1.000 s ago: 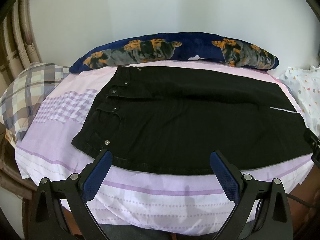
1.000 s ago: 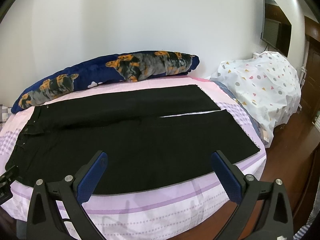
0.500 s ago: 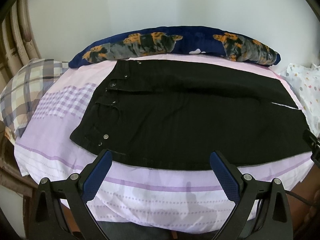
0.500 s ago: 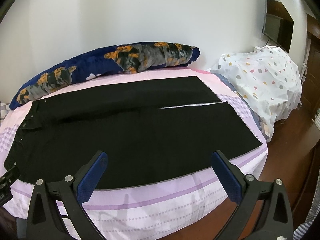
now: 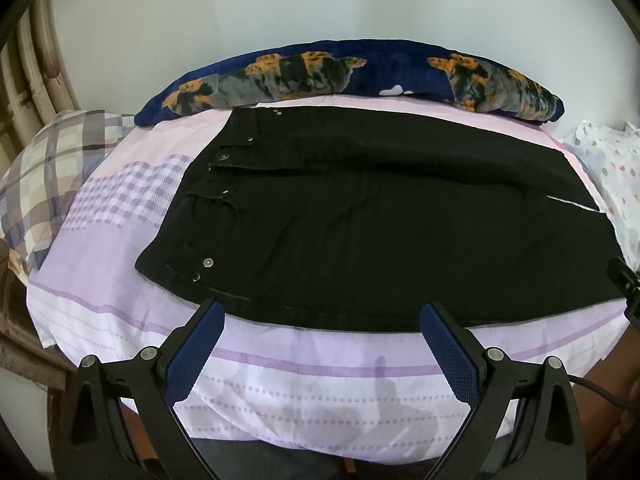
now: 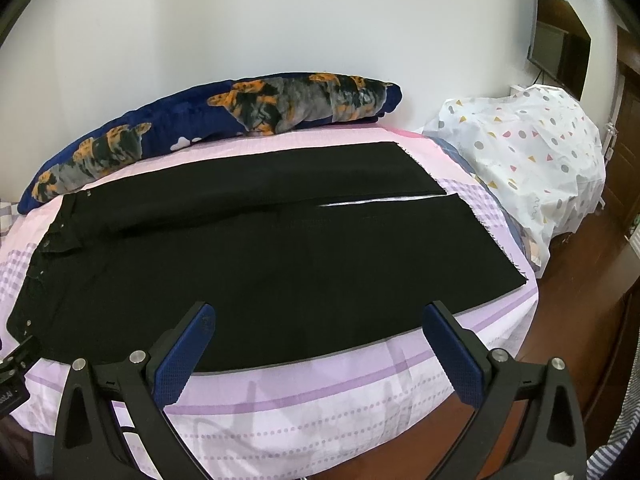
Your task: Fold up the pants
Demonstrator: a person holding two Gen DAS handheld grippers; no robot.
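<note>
Black pants (image 5: pixel 360 216) lie flat across a pink and purple bedsheet (image 5: pixel 320 380), waist with metal buttons at the left, leg hems at the right. They also show in the right wrist view (image 6: pixel 260 264), the two legs split by a thin gap near the hems. My left gripper (image 5: pixel 322 312) is open and empty, hovering above the pants' near edge by the waist end. My right gripper (image 6: pixel 318 316) is open and empty, above the near edge of the near leg.
A navy pillow with orange and grey print (image 5: pixel 348 76) lies along the wall behind the pants. A plaid pillow (image 5: pixel 48 168) is at the left. A white dotted cover (image 6: pixel 528 152) drapes something right of the bed. A wall TV (image 6: pixel 560 48) and wooden floor (image 6: pixel 580 320) are at the right.
Both grippers rose and tilted a little, so the pants and bed sit slightly lower and nearer in both views. Jaws stayed open. The pants have not moved.
</note>
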